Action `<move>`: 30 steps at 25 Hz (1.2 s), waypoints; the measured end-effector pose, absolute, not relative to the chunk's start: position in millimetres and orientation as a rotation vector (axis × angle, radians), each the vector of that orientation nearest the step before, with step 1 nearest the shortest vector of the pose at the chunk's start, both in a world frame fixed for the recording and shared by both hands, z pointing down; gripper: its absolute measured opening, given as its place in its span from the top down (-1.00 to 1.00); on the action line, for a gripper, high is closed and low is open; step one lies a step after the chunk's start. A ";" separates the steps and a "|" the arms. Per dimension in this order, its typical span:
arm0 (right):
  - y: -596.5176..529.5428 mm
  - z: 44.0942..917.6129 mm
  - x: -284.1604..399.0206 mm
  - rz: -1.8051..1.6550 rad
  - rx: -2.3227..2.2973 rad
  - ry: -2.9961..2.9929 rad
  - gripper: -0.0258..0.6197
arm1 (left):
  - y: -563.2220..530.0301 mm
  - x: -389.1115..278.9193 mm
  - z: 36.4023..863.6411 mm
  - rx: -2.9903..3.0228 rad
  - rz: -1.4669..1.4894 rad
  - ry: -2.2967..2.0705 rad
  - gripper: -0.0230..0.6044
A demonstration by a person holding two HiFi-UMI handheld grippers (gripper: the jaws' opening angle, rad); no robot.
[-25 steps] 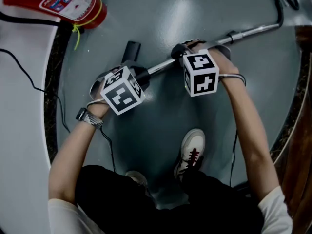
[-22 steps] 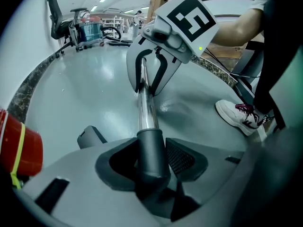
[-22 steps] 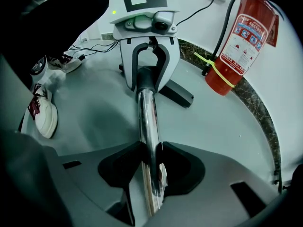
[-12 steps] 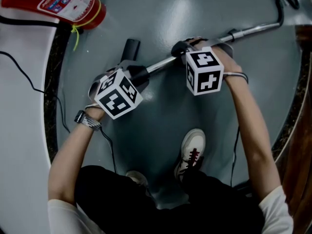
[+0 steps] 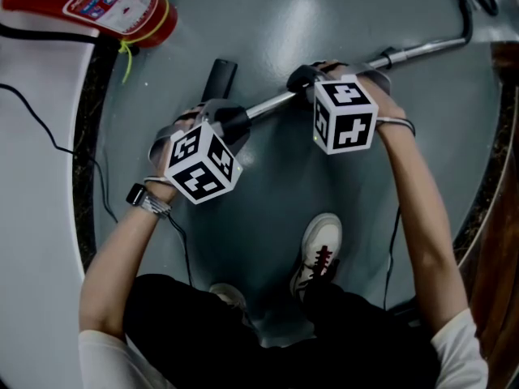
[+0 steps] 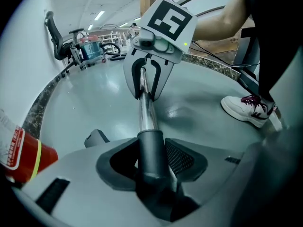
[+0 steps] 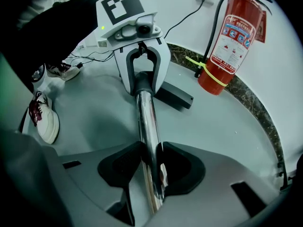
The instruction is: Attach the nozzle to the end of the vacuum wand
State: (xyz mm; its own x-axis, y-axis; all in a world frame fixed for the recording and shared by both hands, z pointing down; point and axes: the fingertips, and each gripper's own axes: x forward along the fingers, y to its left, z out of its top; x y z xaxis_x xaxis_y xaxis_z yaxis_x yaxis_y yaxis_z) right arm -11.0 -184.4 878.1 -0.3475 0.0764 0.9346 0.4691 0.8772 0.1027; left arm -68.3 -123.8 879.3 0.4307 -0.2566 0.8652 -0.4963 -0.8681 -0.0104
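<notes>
The left gripper [image 6: 152,168] clamps the neck of the dark grey plastic nozzle [image 7: 143,83], sleeved over the tip of the shiny chrome vacuum wand [image 5: 272,105]; the right gripper [image 7: 151,168] pinches that tube further along. Pushed off-axis — or slipping on slick metal — the joint could jam half-seated.

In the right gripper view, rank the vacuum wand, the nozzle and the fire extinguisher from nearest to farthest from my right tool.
1. vacuum wand: centre, clamped between the jaws of the right tool.
2. nozzle: at the wand's far end, gripped by the left tool.
3. fire extinguisher: upper right, standing against the wall.
</notes>
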 end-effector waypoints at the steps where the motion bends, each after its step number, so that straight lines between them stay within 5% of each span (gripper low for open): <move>1: -185.2 877.5 -11.1 -0.420 -0.399 -1.905 0.44 | -124.7 -68.1 878.9 2.444 1.417 -0.663 0.35; 30: -186.3 884.8 -8.0 -0.370 -0.365 -1.928 0.42 | -131.2 -57.0 888.8 2.345 1.326 -0.662 0.35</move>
State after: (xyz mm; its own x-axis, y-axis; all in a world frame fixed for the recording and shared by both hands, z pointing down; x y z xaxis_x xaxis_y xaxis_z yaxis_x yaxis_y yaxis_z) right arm -8.0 -186.3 884.8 -0.3662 0.0812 0.9270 0.4182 0.9043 0.0860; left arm -57.0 -131.2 888.8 0.4483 -0.2181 0.8669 -0.5613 -0.8234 0.0831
